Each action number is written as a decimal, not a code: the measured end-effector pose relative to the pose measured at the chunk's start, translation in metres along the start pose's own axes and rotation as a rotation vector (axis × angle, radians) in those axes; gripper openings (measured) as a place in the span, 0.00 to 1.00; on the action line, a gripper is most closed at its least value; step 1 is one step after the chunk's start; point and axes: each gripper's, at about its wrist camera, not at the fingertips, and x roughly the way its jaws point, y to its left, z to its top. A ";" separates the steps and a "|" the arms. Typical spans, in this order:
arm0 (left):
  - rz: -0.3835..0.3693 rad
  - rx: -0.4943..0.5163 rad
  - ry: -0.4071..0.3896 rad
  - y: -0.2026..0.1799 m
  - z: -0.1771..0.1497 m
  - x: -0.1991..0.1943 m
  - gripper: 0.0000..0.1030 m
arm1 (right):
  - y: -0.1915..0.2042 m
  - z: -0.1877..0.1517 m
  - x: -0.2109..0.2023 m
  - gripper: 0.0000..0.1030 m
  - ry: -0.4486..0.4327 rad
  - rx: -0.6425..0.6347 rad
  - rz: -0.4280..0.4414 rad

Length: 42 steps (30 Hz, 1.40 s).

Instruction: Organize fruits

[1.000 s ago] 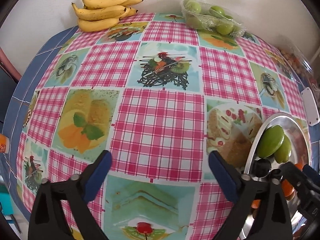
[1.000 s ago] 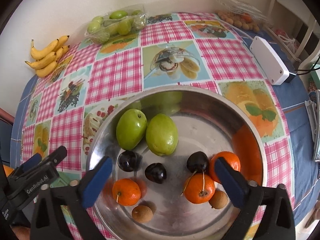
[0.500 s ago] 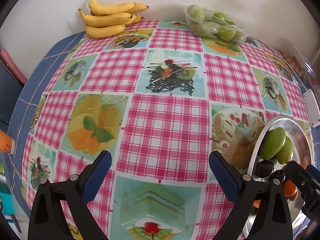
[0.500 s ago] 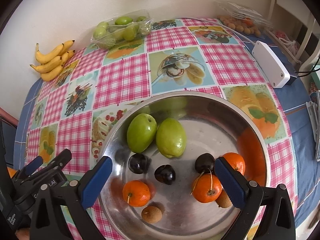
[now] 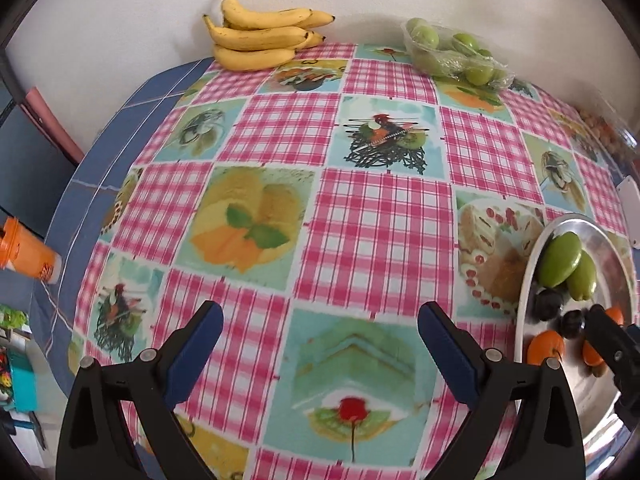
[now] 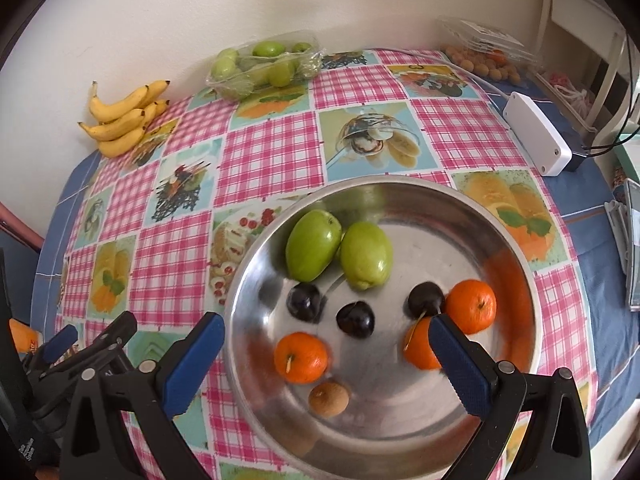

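Nearest, the right gripper (image 6: pixel 326 364) hangs over the steel bowl (image 6: pixel 516 248), fingers spread and empty, likely choosing a fruit. Inside lie oranges (image 6: pixel 301 357), dark plums (image 6: pixel 355 319) and two green fruits (image 6: pixel 314 245). The left gripper (image 5: pixel 320 354), likewise released, hovers above bare desk (image 5: pixel 384 232). Far against the wall wait bananas (image 5: pixel 260 36) and a wrapped tray of green fruit (image 6: pixel 264 66); nothing blocks the way.

Left gripper (image 5: pixel 320 350), right gripper (image 6: pixel 326 356): black plastic frames, blue textured finger pads (image 6: pixel 460 364), silver pivot screws; white lettering, illegible.
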 end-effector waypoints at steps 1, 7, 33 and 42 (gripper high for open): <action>-0.003 -0.005 0.001 0.002 -0.001 -0.002 0.95 | 0.002 -0.003 -0.002 1.00 -0.002 0.001 0.007; -0.011 0.002 -0.025 0.011 -0.016 -0.020 0.95 | 0.008 -0.022 -0.012 1.00 -0.011 -0.004 0.029; -0.009 0.054 -0.074 0.022 -0.045 -0.045 0.95 | 0.007 -0.056 -0.039 1.00 -0.050 -0.025 0.020; -0.010 0.046 -0.091 0.024 -0.044 -0.049 0.95 | 0.010 -0.055 -0.037 1.00 -0.046 -0.035 0.018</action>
